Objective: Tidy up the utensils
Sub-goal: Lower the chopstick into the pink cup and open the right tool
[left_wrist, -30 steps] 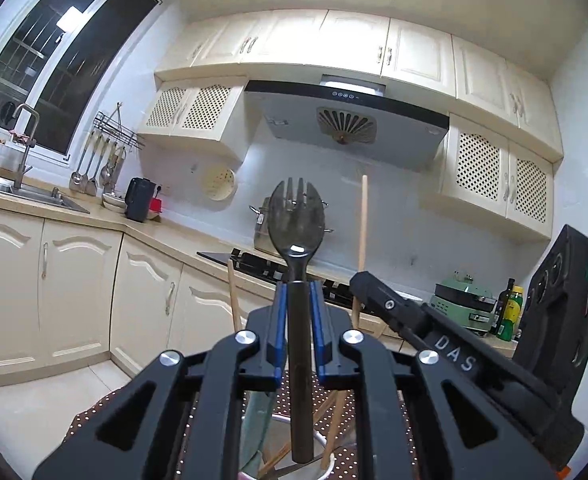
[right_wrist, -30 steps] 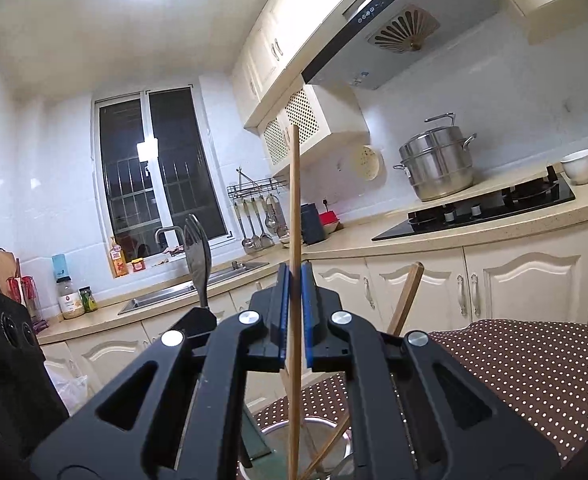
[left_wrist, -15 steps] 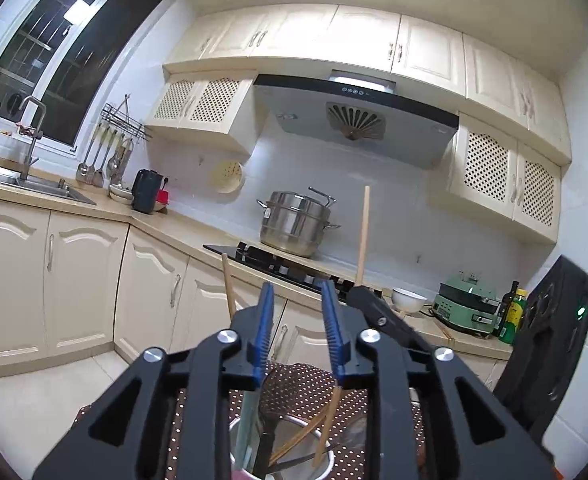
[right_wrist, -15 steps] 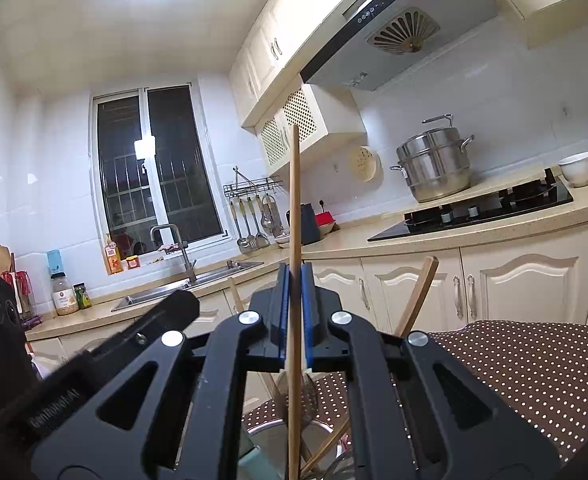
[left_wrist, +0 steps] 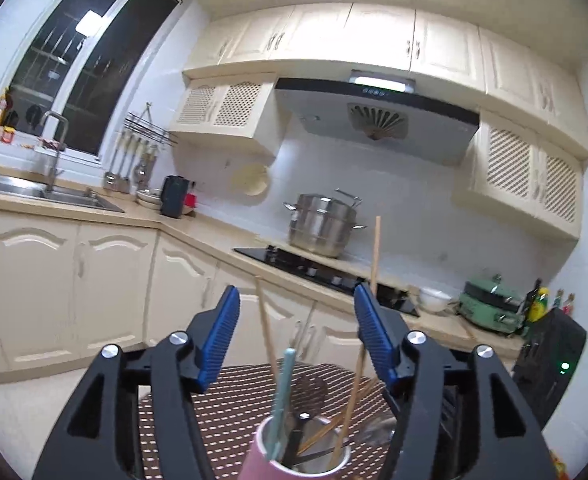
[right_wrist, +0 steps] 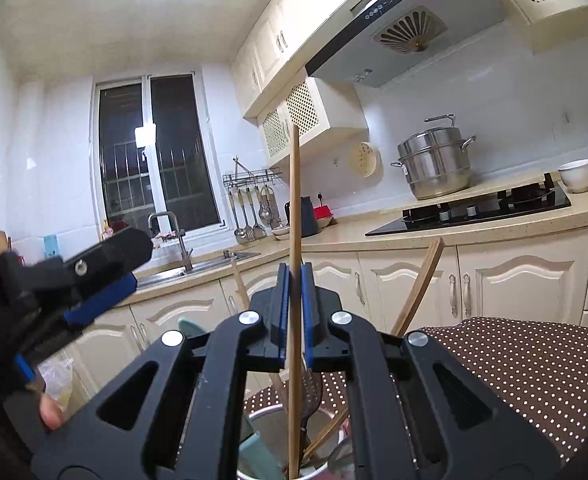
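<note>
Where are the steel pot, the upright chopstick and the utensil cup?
Steel pot (right_wrist: 434,164): right wrist view, on its side wall.
Upright chopstick (right_wrist: 294,200): right wrist view, mid-shaft above the fingers.
Utensil cup (left_wrist: 257,462): left wrist view, pink outer wall.

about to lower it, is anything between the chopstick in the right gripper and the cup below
Nothing visible blocks it. The chopstick, clamped upright in the right gripper, already points into the cup, between the utensils standing there.
</note>
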Demonstrator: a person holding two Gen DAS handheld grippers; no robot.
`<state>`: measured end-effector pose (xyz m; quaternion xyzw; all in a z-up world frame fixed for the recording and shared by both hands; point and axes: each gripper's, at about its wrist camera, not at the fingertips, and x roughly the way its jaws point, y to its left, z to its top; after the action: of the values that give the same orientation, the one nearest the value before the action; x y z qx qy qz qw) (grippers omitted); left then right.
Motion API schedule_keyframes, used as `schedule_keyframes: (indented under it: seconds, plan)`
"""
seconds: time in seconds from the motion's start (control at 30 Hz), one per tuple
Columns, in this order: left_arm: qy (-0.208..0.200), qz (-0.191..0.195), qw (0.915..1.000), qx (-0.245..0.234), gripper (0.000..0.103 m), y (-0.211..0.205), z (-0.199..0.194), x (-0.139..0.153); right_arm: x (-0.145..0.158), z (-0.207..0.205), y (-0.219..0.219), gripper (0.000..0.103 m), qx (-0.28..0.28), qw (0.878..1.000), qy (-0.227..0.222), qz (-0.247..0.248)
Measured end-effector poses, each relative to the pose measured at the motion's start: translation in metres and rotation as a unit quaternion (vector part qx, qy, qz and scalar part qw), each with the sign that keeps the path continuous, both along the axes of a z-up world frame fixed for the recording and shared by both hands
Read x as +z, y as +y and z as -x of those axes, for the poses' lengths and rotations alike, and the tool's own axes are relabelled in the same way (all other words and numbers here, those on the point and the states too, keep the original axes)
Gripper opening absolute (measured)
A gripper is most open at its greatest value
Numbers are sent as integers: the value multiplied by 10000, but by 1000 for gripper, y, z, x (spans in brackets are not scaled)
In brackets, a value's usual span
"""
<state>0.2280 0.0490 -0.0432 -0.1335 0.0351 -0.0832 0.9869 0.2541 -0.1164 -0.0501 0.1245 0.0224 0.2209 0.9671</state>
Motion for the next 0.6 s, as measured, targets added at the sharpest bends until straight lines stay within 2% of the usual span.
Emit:
schedule_keyframes:
  seconds: [0.47,0.6]
  plan:
    - [780,-613,9948,236,68,1,14,-10,-10,27,-7,7,-21,9988,349,347]
    - [927,-651,9932,248,68,4,23,-12,-14,33,-9,7,-20,9979,503,412]
